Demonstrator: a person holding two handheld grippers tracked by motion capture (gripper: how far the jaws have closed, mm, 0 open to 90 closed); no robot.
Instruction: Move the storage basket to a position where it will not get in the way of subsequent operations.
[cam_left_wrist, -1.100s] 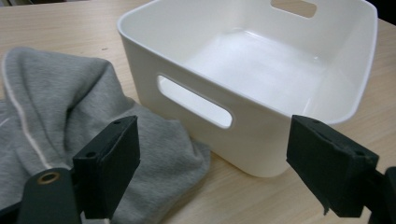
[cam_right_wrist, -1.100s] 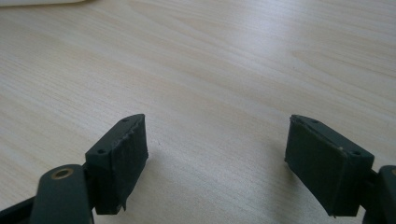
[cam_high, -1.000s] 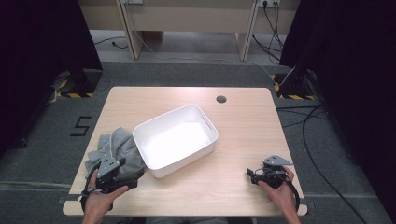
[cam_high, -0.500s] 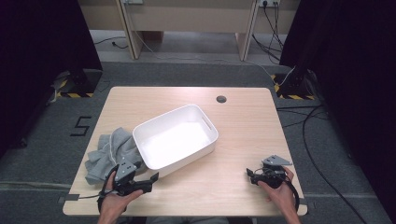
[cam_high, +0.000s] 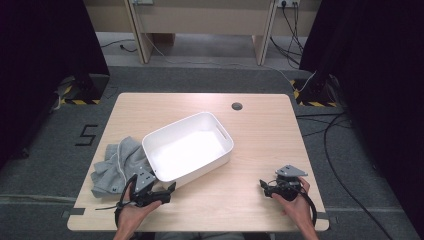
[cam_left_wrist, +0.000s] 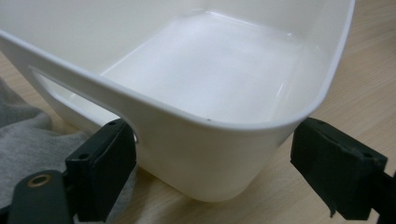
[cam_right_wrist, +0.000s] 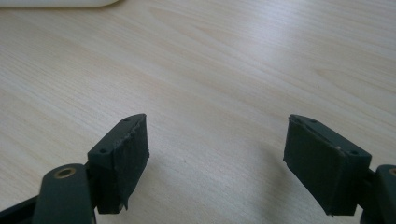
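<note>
- High view: over the last second the left gripper (cam_high: 159, 192) has slid from on top of the grey cloth (cam_high: 117, 165) rightward to the near corner of the white tub (cam_high: 187, 147), and its jaws now point at that corner. I judge the work has turned from the cloth to the tub, either to steady it or shift it before the cloth goes in. The right gripper (cam_high: 272, 187) has not moved; it rests near the bench's (cam_high: 260, 135) near right edge, released.
- High view, room: the tub sits mid-bench, skewed, with the cloth touching its left wall. Far and right of the tub the bench is bare, save a small dark grommet (cam_high: 237, 106) by the far edge. The cloth lies near the left edge, so a pull that way risks dragging it off.
- Left gripper view: the jaws stand wide, one each side of the tub's rounded corner, not pressing it; released. The tub is empty, and cloth shows low at the left.
- Right gripper view: jaws wide apart over bare wood with nothing between them; the tub's rim (cam_right_wrist: 56, 2) peeks in at the top.
</note>
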